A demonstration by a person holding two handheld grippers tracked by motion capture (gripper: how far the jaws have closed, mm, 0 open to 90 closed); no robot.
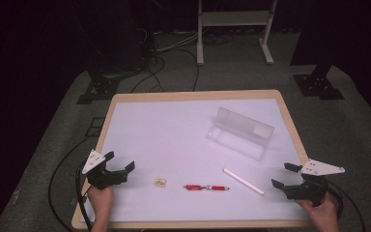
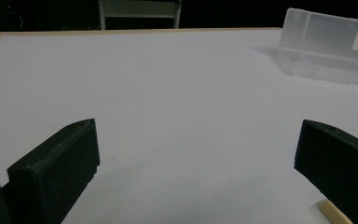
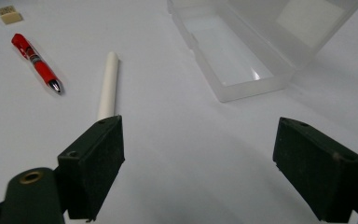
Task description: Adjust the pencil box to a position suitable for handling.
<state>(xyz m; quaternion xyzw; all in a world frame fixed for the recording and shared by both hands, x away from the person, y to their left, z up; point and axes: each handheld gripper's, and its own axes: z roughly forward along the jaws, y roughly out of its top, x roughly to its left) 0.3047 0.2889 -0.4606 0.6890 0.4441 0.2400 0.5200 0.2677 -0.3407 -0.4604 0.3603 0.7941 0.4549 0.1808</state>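
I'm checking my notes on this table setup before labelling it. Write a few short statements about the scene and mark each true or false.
1. The clear plastic case lies open. True.
2. The red pen is inside the case. False: it lies on the table, between the small eraser and the white stick.
3. Both the left gripper and the right gripper are open and hold nothing. True.
4. The white stick stands upright. False: it lies flat.
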